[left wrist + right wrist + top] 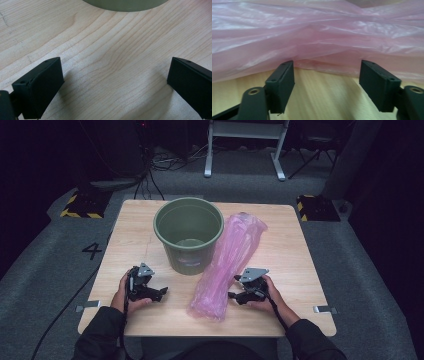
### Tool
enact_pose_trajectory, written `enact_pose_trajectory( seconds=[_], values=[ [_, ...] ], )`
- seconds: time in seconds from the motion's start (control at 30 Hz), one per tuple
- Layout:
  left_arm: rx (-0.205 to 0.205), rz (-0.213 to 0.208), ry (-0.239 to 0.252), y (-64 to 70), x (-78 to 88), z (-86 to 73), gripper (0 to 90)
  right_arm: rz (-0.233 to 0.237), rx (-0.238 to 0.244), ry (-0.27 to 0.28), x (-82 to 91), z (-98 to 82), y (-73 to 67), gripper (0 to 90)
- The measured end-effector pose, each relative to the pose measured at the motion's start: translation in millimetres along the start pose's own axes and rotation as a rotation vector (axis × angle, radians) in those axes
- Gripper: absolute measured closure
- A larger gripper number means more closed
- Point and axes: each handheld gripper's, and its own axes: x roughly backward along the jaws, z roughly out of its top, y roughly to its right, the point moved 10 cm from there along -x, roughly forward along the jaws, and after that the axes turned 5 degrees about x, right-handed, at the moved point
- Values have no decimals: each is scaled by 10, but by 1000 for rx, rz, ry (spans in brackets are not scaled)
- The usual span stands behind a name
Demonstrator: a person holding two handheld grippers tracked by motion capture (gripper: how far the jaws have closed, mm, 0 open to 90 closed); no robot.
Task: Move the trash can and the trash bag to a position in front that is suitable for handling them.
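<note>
While you are resting your left gripper (161, 292) low over the bare wooden table (140, 235) with its jaws standing wide apart and nothing between them, it is pointing toward the base of the green bucket (188, 234). Your right gripper (232, 295) is sitting just beside the crumpled pink plastic bag (227, 260), which is lying lengthwise right of the bucket; its jaws are spread too, their tips just at the bag's edge, not pinching it.

Dark sleeves; each black hand-held gripper (162, 292) bears a grey three-cornered plate, cable trailing.
</note>
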Motion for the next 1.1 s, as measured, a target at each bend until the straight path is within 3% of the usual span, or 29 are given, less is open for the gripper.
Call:
enact_pose_trajectory(
  seconds=[0.2,0.3,0.43,0.47,0.5,0.53,0.6,0.67,0.7,0.73,0.8,0.9,1.1],
  values=[
    [-3,-5,-3,0,2,-2,4,22,16,50,112,86,-53,260],
    [-3,-5,-3,0,3,-2,4,-10,18,76,231,99,21,259],
    [-3,-6,-3,1,2,-2,4,-63,-3,97,360,95,167,266],
    [-4,-6,-3,0,2,-2,4,-115,-13,100,432,79,300,268],
    [-4,-6,-3,0,2,-2,4,-115,-13,100,432,79,300,268],
    [-4,-7,-3,0,2,-2,4,-171,-27,94,482,38,445,267],
    [-4,-6,-3,0,2,-2,4,-208,-50,93,513,1,579,261],
    [-4,-6,-3,0,2,-2,4,-217,-95,106,535,-23,701,252],
    [-4,-6,-3,0,2,-2,4,-217,-95,106,535,-23,701,252],
    [-4,-6,-3,-1,2,-2,4,-224,-124,110,544,-52,822,241],
    [-4,-6,-3,0,2,-2,4,-242,-150,103,540,-101,919,239],
    [-4,-6,-3,0,2,-2,4,-235,-179,100,529,-149,976,227],
    [-4,-6,-3,0,2,-2,4,-279,-222,114,543,-153,1138,196]
  ],
)
